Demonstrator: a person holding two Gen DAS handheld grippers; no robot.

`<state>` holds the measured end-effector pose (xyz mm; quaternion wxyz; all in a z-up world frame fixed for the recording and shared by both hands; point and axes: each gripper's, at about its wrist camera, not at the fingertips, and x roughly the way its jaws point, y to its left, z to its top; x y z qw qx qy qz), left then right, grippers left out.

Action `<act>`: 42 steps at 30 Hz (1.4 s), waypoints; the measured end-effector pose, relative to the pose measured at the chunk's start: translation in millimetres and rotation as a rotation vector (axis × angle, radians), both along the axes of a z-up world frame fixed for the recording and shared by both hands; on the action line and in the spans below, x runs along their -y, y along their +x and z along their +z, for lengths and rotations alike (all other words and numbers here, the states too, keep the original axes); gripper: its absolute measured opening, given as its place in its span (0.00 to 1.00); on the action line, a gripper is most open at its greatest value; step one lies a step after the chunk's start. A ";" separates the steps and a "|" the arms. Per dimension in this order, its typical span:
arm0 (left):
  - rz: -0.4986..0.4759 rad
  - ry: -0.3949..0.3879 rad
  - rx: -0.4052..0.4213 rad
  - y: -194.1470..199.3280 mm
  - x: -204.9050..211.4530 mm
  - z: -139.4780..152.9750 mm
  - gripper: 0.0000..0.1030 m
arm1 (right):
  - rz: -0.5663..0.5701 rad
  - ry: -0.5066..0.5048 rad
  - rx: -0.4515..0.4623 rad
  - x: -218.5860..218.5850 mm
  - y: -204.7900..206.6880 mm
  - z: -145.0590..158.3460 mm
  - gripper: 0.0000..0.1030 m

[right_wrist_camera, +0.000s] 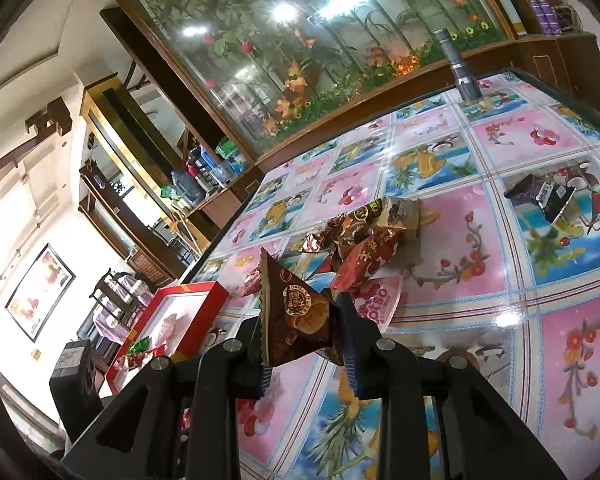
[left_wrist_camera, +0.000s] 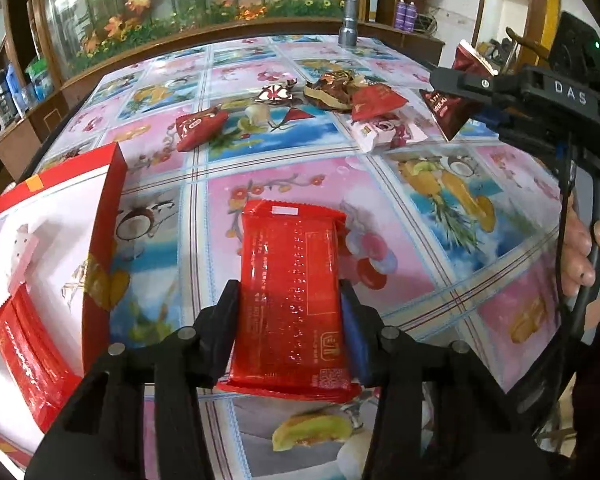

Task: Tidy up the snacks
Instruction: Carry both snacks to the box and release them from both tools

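Jaws of left gripper (left_wrist_camera: 290, 300) pinch a flat red snack packet (left_wrist_camera: 292, 296), glossy, printed text, over the floral tabletop (left_wrist_camera: 420, 240) beside the red box (left_wrist_camera: 100, 216). Right gripper (right_wrist_camera: 302, 322), tilted, pinches a brown triangular snack pouch (right_wrist_camera: 296, 316) above the tabletop.

Red box (left_wrist_camera: 112, 184) cut off at left edge; packet print (left_wrist_camera: 296, 280) unreadable.

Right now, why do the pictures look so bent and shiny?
Left wrist view: the fisheye lens bows the table edge, and the red packet glistens. Right wrist view: the scene tilts, lamps glare off the display glass and tablecloth, corners go black.
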<state>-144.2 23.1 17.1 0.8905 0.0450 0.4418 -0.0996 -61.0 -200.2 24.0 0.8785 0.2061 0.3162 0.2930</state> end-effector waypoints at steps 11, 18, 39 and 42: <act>-0.012 -0.050 0.034 -6.0 -1.7 20.3 0.43 | -0.013 -0.009 -0.001 3.1 1.4 -0.8 0.28; -0.009 -0.103 0.086 -13.9 -14.1 43.7 0.43 | -0.011 -0.025 -0.015 -1.0 3.1 -2.6 0.28; 0.384 0.024 0.206 -53.8 -208.0 62.2 0.43 | 0.490 -0.082 -0.099 -302.0 12.0 11.6 0.28; 0.411 0.009 0.187 -57.6 -224.9 51.7 0.43 | 0.533 -0.117 -0.124 -336.7 7.8 -0.7 0.28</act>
